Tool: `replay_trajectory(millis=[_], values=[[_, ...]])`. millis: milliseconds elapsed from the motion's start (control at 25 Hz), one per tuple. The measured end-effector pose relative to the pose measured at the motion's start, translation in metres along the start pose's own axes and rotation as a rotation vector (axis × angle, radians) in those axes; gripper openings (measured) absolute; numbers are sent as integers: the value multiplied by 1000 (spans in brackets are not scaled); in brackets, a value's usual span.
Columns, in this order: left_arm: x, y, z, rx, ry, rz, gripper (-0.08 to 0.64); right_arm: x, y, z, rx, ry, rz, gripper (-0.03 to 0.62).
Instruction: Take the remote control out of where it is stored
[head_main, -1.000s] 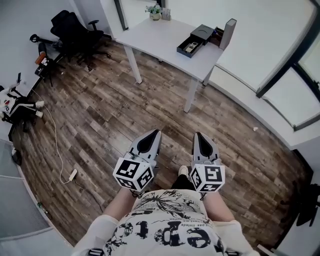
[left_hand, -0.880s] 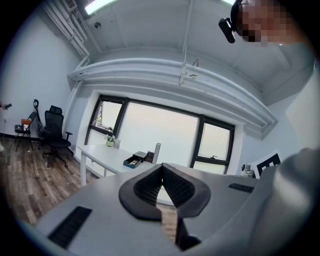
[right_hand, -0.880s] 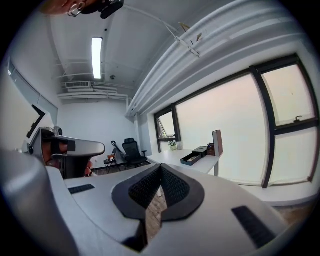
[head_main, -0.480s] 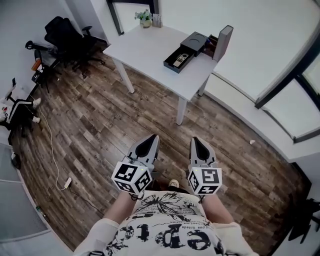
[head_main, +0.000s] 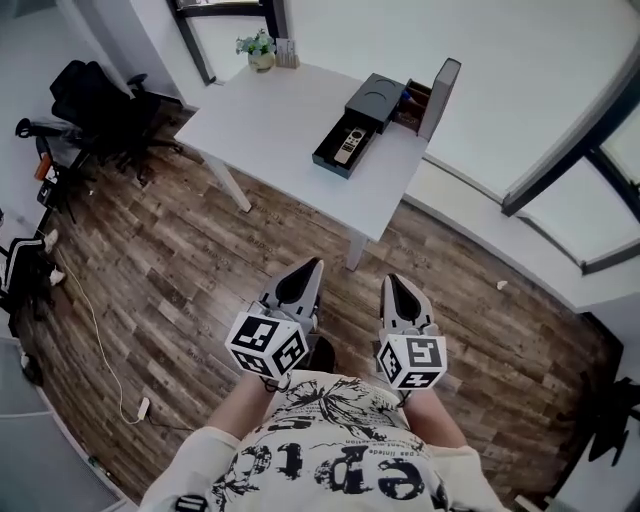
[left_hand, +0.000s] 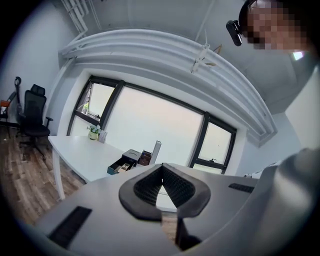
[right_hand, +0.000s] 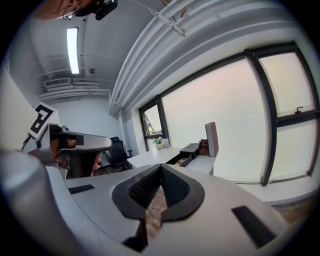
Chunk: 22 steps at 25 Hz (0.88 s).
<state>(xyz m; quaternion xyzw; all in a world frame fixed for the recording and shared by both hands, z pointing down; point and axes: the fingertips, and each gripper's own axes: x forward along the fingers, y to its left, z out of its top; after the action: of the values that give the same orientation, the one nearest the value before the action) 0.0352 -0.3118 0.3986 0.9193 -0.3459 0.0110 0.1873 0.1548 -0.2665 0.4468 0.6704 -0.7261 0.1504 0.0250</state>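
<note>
Lying in an open dark drawer (head_main: 330, 163) on the white table (head_main: 270, 110) — remote control (head_main: 347, 143).
Left gripper (head_main: 308, 270), right gripper (head_main: 395, 285) — both jaws closed on nothing, side by side over wood floor (head_main: 180, 250), well apart from the table.

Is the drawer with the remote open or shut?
Open: the drawer is pulled out from the black box, remote lying exposed inside.
</note>
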Motion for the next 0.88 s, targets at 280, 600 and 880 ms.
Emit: replay_trajectory(millis=[280,600,880], values=[[60,87,59,17,19,-101,11,100,25,43,15,-39,-78,2],[105,155,83,42,56,-133,11,174,42,58,14,-21,-112,2],[151,171,64,35,130,-139,11,214,0,51,42,28,-145,2]])
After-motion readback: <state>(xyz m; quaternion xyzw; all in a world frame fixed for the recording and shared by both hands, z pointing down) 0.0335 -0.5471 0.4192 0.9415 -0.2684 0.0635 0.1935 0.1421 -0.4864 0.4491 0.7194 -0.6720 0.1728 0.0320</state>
